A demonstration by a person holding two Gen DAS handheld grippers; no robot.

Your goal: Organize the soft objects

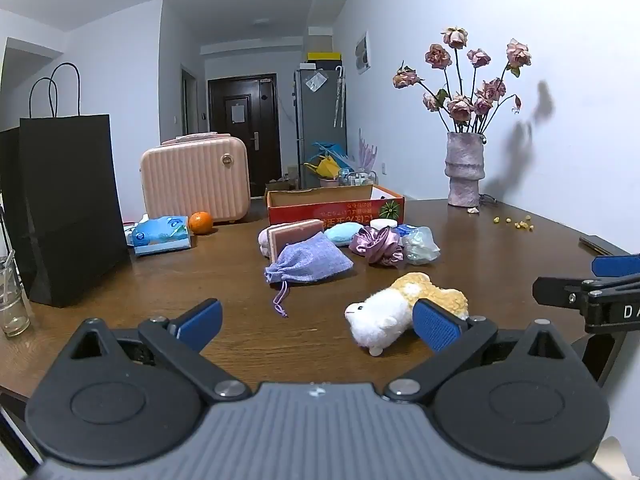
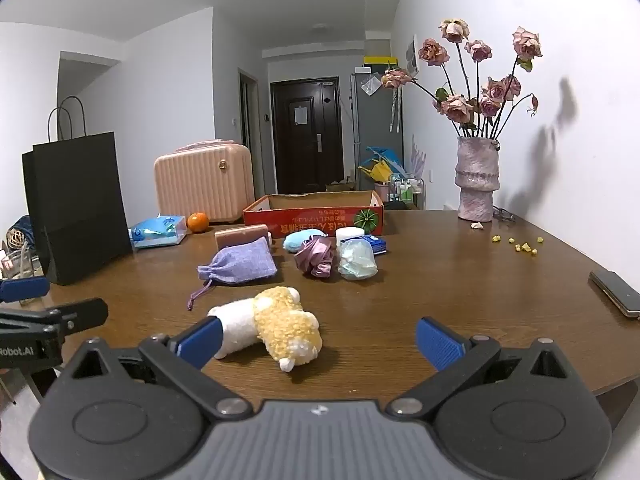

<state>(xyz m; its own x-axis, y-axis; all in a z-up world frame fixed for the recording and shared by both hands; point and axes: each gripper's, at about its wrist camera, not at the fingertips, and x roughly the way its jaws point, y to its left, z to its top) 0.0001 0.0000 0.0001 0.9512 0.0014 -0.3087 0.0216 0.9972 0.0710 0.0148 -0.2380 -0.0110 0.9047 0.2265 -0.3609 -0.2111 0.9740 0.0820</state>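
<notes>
Left gripper [image 1: 318, 326] and right gripper [image 2: 320, 338] tilt slightly downward, jaws wide apart.

Our left gripper [image 1: 318, 326] and right gripper [image 2: 320, 340] look like twins: each has a ribbed grey housing in the middle with a tiny logo mark near its front edge, flanked by two big matte black round covers with a raised disc moulded in. From silver pivot screws, black linkage arms fan outward to black triangular brackets with a triangular cutout, topped with small silver screws. The fingers [image 1: 436, 326] wear blue pads with fine ribbing on the inner face. Seen side-on from the other camera, we can read white lettering on the black body, partly cut off, ending in "Robot.AI".
</notes>
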